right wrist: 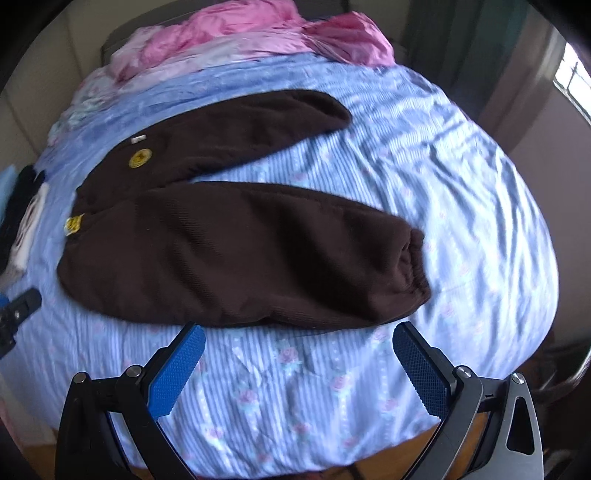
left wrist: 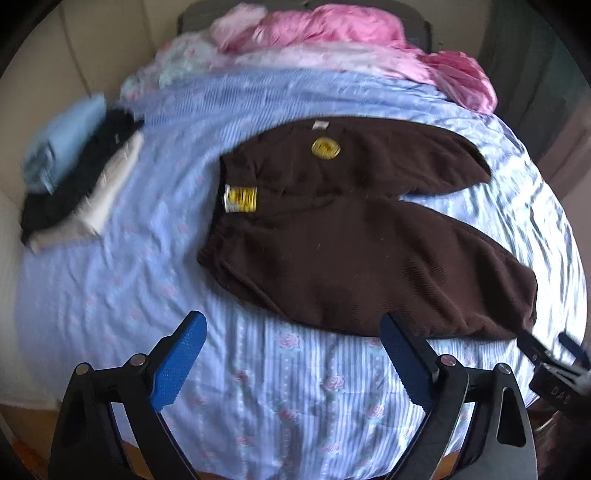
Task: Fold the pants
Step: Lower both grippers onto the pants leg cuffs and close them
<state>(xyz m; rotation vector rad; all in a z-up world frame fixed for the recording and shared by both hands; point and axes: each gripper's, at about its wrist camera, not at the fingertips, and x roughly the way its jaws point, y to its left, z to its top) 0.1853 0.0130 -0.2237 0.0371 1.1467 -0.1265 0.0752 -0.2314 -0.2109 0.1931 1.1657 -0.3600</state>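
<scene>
Item: brown pants (left wrist: pixel 354 243), one pair, laid flat on a bed sheet (left wrist: pixel 122 288) of blue stripes with pink roses. Long axis runs left to right across both wrist views; waistband at the left, the two leg cuffs at the right. Legs spread in a V, the far leg angled up toward the pink bedding (left wrist: pixel 332 33). Round yellow badge (left wrist: pixel 325 148) near the waist; yellow tag (left wrist: pixel 242 199) at the waistband.

Left gripper (left wrist: pixel 291 325): jaws spread wide, nothing between them, above the sheet just short of the near leg's edge.

Right gripper (right wrist: pixel 299 336): jaws spread wide, empty, near the near leg's cuff end.

Also present: stack of folded clothes (left wrist: pixel 74 173), left of the pants, well apart.
</scene>
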